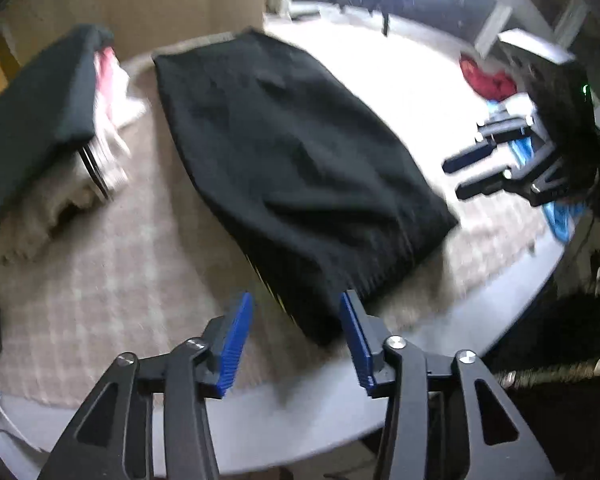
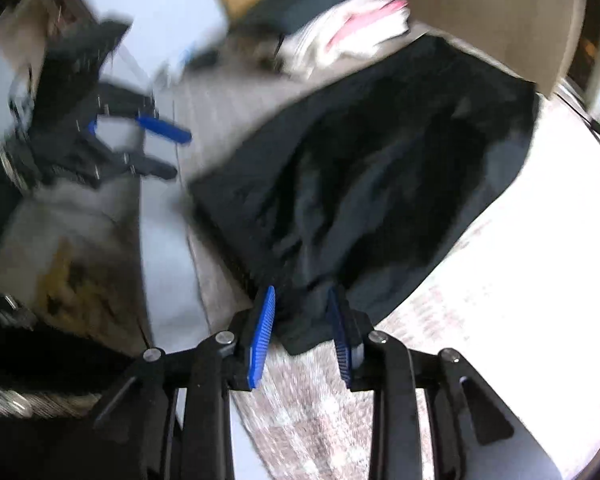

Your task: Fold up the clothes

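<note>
A folded black garment (image 1: pixel 296 168) lies on a checked cloth over the round table; it also fills the middle of the right wrist view (image 2: pixel 380 184). My left gripper (image 1: pixel 296 320) is open, its blue pads just above the garment's near corner. My right gripper (image 2: pixel 302 316) is open, with the garment's near corner lying between its pads; it also shows in the left wrist view (image 1: pixel 476 168) to the right of the garment. The left gripper shows in the right wrist view (image 2: pixel 172 152), apart from the garment.
A pile of clothes, dark green on top with white and pink under it (image 1: pixel 52 120), sits at the table's left. A red item (image 1: pixel 486 78) and blue things lie at the right. The table's grey rim (image 1: pixel 300 412) runs near me. A cardboard panel (image 2: pixel 492 12) stands behind.
</note>
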Available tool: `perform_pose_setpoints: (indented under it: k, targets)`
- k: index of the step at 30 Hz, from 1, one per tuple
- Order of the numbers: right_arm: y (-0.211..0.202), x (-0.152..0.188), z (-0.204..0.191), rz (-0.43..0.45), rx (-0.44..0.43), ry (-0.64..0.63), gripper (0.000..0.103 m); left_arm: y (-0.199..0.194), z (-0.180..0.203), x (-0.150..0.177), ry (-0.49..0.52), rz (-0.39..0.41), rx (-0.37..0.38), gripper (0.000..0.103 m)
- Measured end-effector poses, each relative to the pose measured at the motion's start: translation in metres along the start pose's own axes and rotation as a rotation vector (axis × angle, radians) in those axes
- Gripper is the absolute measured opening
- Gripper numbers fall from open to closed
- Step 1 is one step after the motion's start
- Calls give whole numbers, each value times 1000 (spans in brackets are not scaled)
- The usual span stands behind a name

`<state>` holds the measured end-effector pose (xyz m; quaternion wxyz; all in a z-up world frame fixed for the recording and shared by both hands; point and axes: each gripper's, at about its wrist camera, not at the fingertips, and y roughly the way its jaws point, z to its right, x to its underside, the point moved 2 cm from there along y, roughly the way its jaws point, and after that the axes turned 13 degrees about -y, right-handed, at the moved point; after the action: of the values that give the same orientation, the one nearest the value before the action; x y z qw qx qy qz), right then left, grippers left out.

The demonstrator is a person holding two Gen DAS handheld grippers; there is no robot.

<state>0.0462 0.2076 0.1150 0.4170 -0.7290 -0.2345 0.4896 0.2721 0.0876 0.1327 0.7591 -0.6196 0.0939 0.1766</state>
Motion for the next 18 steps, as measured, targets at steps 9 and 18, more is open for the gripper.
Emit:
perform_pose_setpoints:
  k: [9,18]
  targets:
    - [50,-9,48,16,157,208,28,83,-14,-53,60,-94,-13,45]
    - [17,13,62,46,175,404,38,59,-50,-51,5,-11,60,57]
